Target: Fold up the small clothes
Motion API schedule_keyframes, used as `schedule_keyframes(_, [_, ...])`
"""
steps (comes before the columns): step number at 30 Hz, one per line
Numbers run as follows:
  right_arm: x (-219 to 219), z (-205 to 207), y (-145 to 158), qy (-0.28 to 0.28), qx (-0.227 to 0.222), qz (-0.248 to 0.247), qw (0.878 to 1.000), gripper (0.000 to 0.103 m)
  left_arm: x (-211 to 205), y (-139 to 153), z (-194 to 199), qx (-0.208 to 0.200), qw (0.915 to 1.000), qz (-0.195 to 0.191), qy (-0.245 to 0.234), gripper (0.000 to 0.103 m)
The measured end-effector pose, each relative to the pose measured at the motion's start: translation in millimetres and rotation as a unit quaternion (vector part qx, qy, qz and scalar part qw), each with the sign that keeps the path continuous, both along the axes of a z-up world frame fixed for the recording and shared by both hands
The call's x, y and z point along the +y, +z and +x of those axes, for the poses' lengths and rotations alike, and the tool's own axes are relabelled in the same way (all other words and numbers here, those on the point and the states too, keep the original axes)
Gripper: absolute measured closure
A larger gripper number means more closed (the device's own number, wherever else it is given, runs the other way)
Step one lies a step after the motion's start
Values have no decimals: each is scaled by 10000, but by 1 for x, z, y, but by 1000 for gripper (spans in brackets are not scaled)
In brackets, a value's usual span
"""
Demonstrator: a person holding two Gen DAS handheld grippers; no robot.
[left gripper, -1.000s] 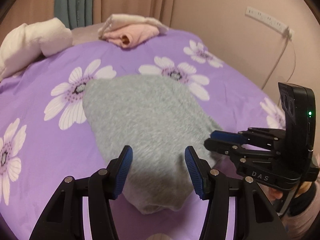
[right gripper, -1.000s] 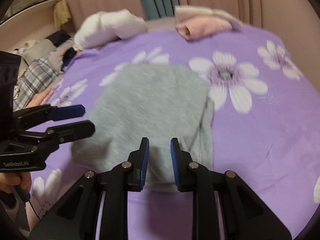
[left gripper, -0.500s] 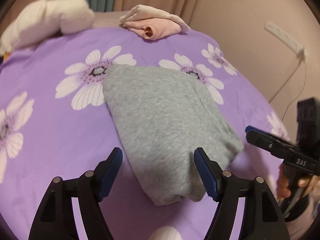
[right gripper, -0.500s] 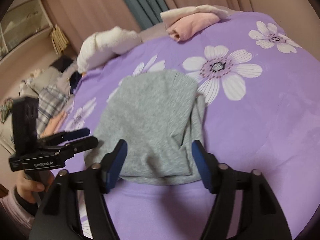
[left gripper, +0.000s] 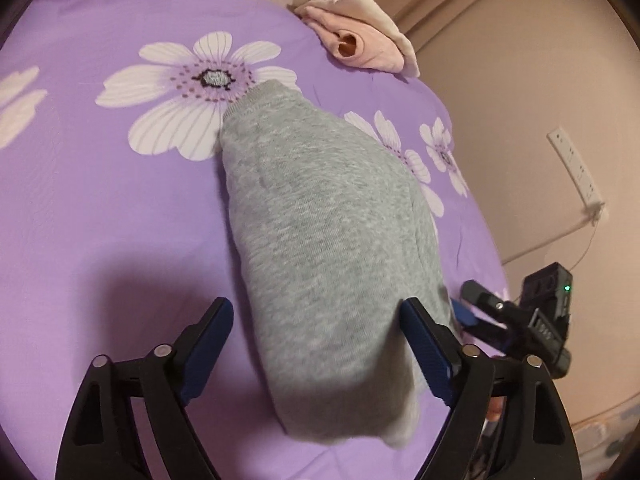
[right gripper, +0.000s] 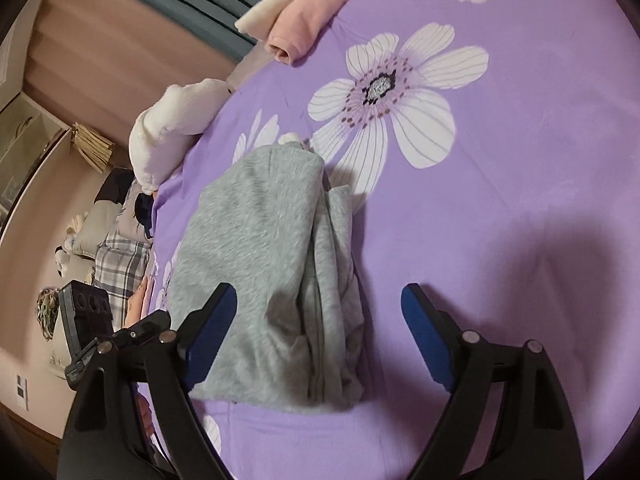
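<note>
A folded grey knit garment [left gripper: 320, 248] lies on the purple flowered bedspread [left gripper: 100, 216]; it also shows in the right wrist view [right gripper: 264, 264], with layered folds along its right edge. My left gripper [left gripper: 316, 344] is open and empty, jaws wide on either side of the garment's near end. My right gripper [right gripper: 320, 336] is open and empty over the garment's near right edge. The right gripper also shows in the left wrist view [left gripper: 472, 312] beside the garment. The left gripper's tip shows in the right wrist view [right gripper: 156, 320].
A folded pink and cream pile [left gripper: 360, 36] sits at the far edge of the bed; it also shows in the right wrist view [right gripper: 308, 12]. A white plush bundle [right gripper: 172, 128] and plaid clothes [right gripper: 120, 268] lie at the left. A wall with a power strip [left gripper: 576, 172] is on the right.
Both grippers opened wide; the right one was nearly shut a second ago. Both drew in lower and closer over the garment's near end, tilting their views.
</note>
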State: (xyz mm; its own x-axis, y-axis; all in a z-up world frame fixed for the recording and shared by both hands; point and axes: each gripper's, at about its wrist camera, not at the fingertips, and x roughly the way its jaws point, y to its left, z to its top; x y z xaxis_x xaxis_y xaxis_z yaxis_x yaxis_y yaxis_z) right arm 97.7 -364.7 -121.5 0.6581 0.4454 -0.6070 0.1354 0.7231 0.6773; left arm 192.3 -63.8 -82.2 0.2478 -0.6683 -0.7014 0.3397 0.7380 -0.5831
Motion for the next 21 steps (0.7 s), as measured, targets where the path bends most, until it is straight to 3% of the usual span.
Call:
schedule_keyframes(19, [20,48,-8,583,121,-187,9981,16,-23,-22,18,268,9995,14,-158,13])
schedule_keyframes(21, [25,53,-8,603,85,-284,9977,20,-25,-26,19,283,9994,23,-174,14])
